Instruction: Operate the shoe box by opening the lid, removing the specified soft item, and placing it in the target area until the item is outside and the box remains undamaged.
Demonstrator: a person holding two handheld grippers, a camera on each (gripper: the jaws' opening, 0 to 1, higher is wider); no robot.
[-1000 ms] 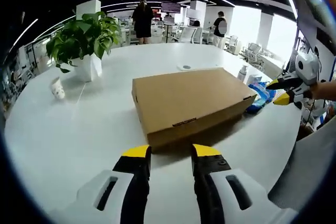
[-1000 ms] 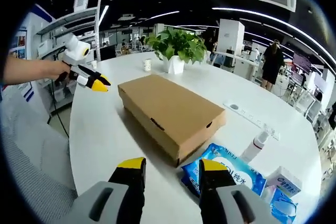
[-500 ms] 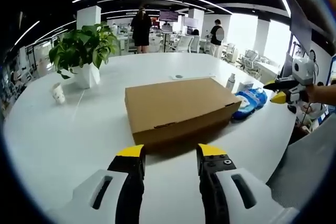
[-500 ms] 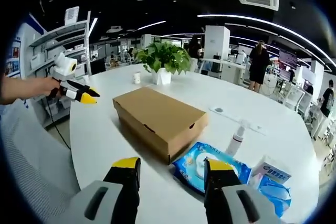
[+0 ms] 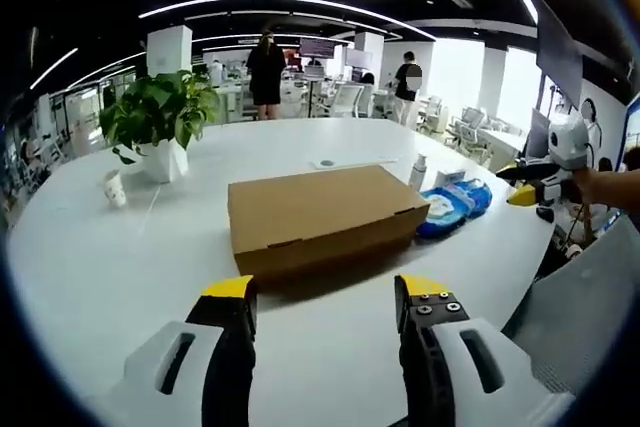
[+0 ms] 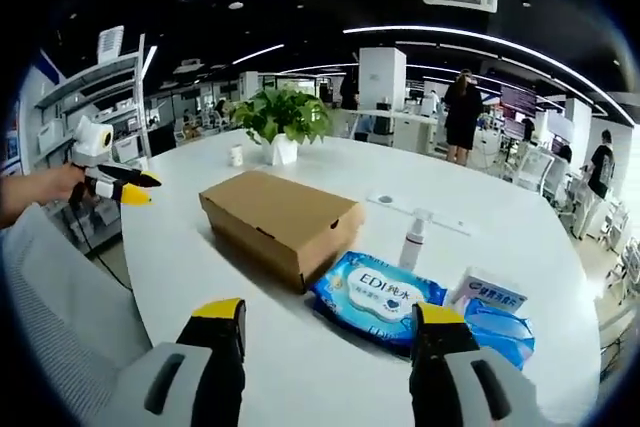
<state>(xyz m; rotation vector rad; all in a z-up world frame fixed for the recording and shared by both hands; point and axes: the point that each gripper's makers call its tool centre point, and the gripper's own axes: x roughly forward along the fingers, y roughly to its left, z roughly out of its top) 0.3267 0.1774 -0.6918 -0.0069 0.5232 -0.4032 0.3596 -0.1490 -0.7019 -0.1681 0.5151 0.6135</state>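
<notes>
- Both grippers have drawn back from the shoe box (image 5: 325,219) over the last second, and their jaws have spread wider
- Left gripper (image 5: 326,299) hangs released, holding nothing, the box at its 12 o'clock on the white counter (image 5: 110,267)
- Right gripper (image 6: 328,319) is likewise spread and bare, a blue wipes pack (image 6: 378,297) just ahead
- Lid is closed; opening hasn't begun
</notes>
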